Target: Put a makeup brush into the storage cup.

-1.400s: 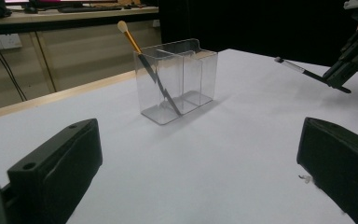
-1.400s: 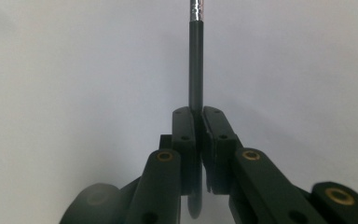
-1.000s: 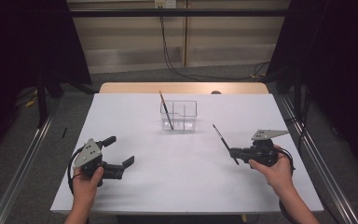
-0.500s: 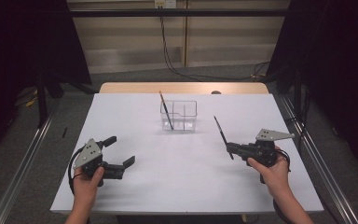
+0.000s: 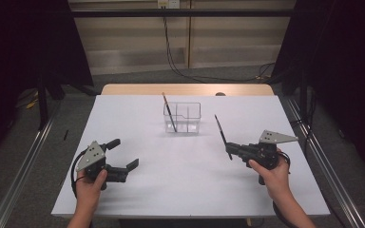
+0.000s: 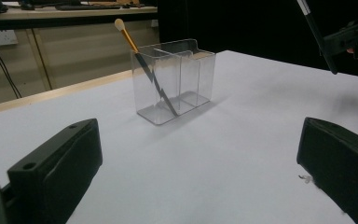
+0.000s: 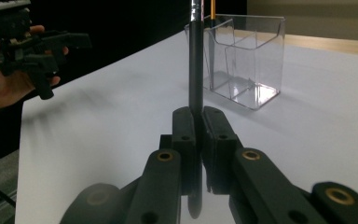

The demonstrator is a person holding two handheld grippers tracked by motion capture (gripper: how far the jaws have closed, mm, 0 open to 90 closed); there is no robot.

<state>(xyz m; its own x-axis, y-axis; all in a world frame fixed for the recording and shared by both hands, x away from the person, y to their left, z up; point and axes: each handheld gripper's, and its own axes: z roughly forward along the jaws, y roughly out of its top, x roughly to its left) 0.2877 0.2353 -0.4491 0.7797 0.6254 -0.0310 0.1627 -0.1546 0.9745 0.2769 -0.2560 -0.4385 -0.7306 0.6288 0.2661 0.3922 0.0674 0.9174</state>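
A clear compartmented box [image 5: 182, 117] stands at the table's middle back, with a gold-handled brush [image 5: 168, 111] leaning in its left compartment. At the right, my right gripper [image 5: 233, 151] is shut on a thin black stick [image 5: 222, 137] that points up and away, clear of the table. The right gripper view has the pads [image 7: 214, 126] clamped on the black stick [image 7: 196, 60], with the box [image 7: 242, 60] just beyond. My left gripper [image 5: 125, 153] stands open and empty at the front left. In its view, the left gripper [image 6: 200, 140] faces the box [image 6: 177, 79] and the brush [image 6: 140, 60].
A white sheet [image 5: 180, 190] covers the table, whose wooden back edge [image 5: 190, 89] shows behind the box. Metal rails [image 5: 323, 156] run along both sides. The person's other hand with the left gripper [image 7: 37, 46] is at the far left of the right gripper view.
The black stick's upper tip has lifted slightly and the stick stands a little steeper. Both hands stay where they were, and the left gripper is unchanged.
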